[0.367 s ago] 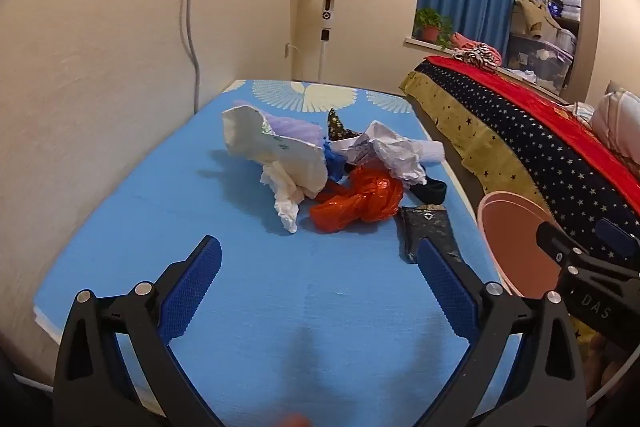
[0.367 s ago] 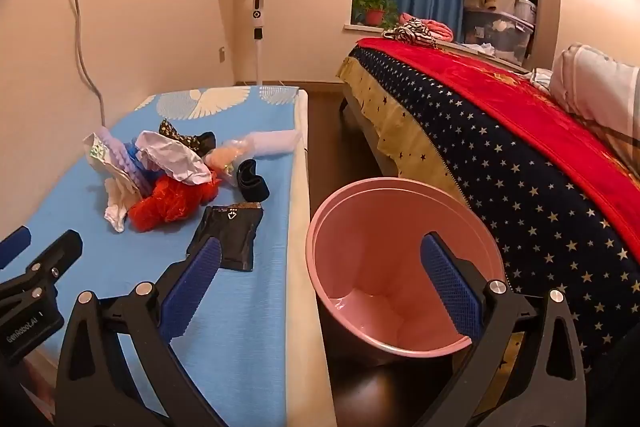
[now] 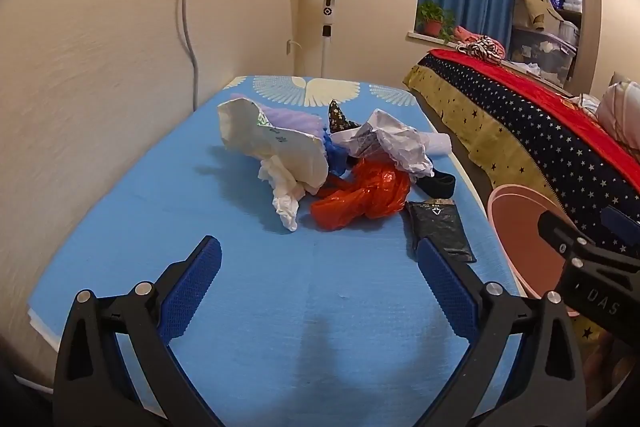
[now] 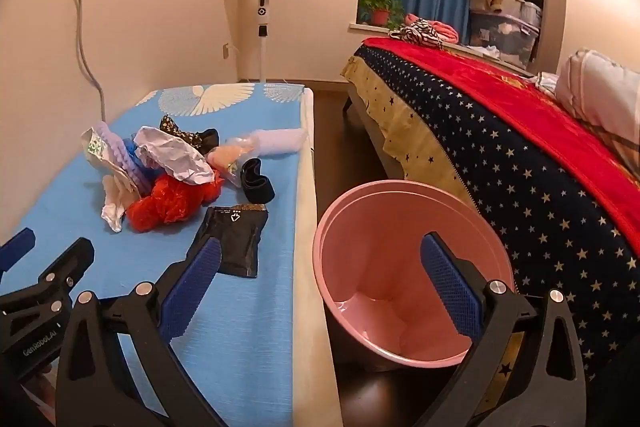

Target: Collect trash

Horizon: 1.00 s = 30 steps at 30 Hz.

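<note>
Nothing collected yet, as far as you can see. The pink bin (image 4: 408,267) shows a bare bottom in the right wrist view; a bit of its floor is hidden behind the tool finger, so call it empty as a judgement.

The whole trash heap sits on the blue table (image 3: 160,219), well ahead of both tools. Left to right in the left wrist view: the white paper bag (image 3: 276,147) with a lilac piece behind it, the white tissue (image 3: 286,199) hanging off its near edge, the orange plastic bag (image 3: 362,197) in the middle, the crumpled white paper (image 3: 394,143) above it, the black band (image 3: 438,185) beside that, and the flat black pouch (image 3: 440,231) nearest the right table edge. More small bits lie at the back of the heap; too tangled to name.

So everything is left: each piece must be picked and dropped in the bin, which stands on the floor between the table edge and the bed (image 4: 520,147).

Your left tool (image 3: 318,291) hovers above bare table, spread wide, nothing between its fingers, aimed at the heap. Its right fingertip overlaps the pouch in view only; contact looks unlikely.

Your right tool (image 4: 320,283) is also spread wide and empty, tilted down, straddling the table edge and the bin rim in view. The pouch looks the nearest pick for either tool.
</note>
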Available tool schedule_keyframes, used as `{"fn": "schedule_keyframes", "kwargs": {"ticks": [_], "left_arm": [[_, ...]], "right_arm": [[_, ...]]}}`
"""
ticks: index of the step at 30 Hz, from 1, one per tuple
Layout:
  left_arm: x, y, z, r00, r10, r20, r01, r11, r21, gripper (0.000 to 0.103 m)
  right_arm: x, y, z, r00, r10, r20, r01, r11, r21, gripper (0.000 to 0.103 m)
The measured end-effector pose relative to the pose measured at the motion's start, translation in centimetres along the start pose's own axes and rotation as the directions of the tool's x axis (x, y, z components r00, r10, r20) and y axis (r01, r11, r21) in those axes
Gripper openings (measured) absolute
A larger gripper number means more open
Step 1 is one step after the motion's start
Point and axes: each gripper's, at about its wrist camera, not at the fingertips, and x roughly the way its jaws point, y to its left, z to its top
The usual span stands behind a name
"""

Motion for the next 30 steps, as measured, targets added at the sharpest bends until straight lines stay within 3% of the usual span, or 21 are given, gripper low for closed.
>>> {"fn": "schedule_keyframes", "kwargs": {"ticks": [30], "left_arm": [[0.0, -0.6, 0.0, 1.0, -0.003, 0.006, 0.003, 1.0, 0.019, 0.095]], "right_arm": [[-0.3, -0.3, -0.2, 1.0, -0.016, 0.003, 0.016, 1.0, 0.003, 0.098]]}}
